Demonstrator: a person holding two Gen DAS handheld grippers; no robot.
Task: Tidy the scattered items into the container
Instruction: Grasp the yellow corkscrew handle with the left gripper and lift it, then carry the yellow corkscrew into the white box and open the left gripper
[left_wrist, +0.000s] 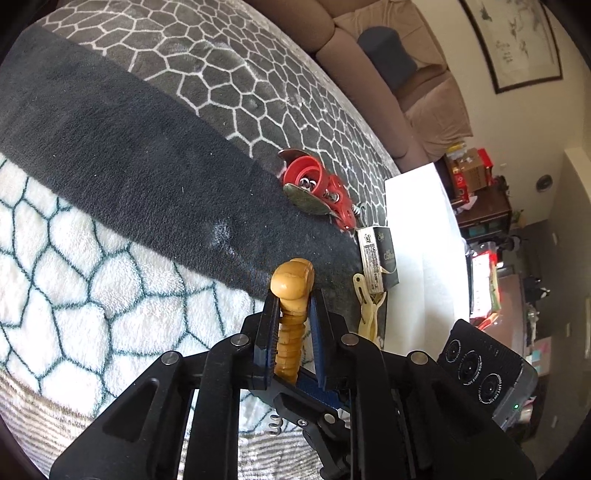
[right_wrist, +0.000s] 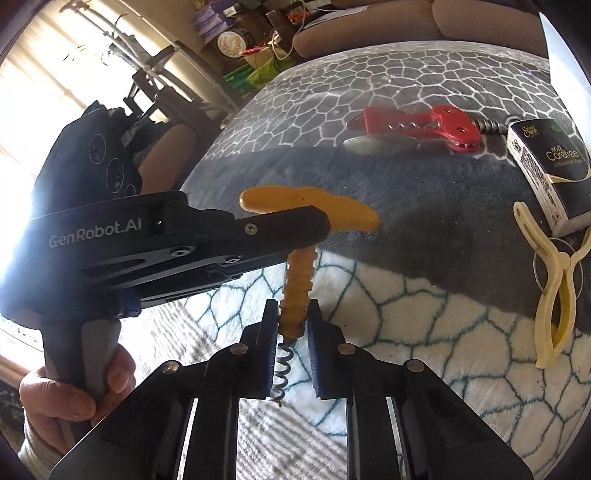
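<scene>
A yellow T-handled corkscrew (left_wrist: 291, 295) (right_wrist: 299, 280) is held above the patterned blanket. My left gripper (left_wrist: 293, 295) is shut on its ribbed shaft; it also shows from the side in the right wrist view (right_wrist: 280, 225). My right gripper (right_wrist: 293, 314) has its jaws around the shaft's lower end, just above the metal spiral (right_wrist: 282, 373), close to it but seemingly a little apart. A red winged corkscrew (left_wrist: 325, 188) (right_wrist: 417, 127), a black box (left_wrist: 380, 258) (right_wrist: 546, 170) and a cream clothes peg (left_wrist: 369, 310) (right_wrist: 554, 291) lie on the blanket.
A white container (left_wrist: 421, 251) stands at the blanket's edge beside the box and peg. A brown sofa (left_wrist: 388, 66) lies beyond. The blanket (left_wrist: 129, 184) has grey, dark and white patterned bands. Furniture and clutter line the room's far side (right_wrist: 236, 44).
</scene>
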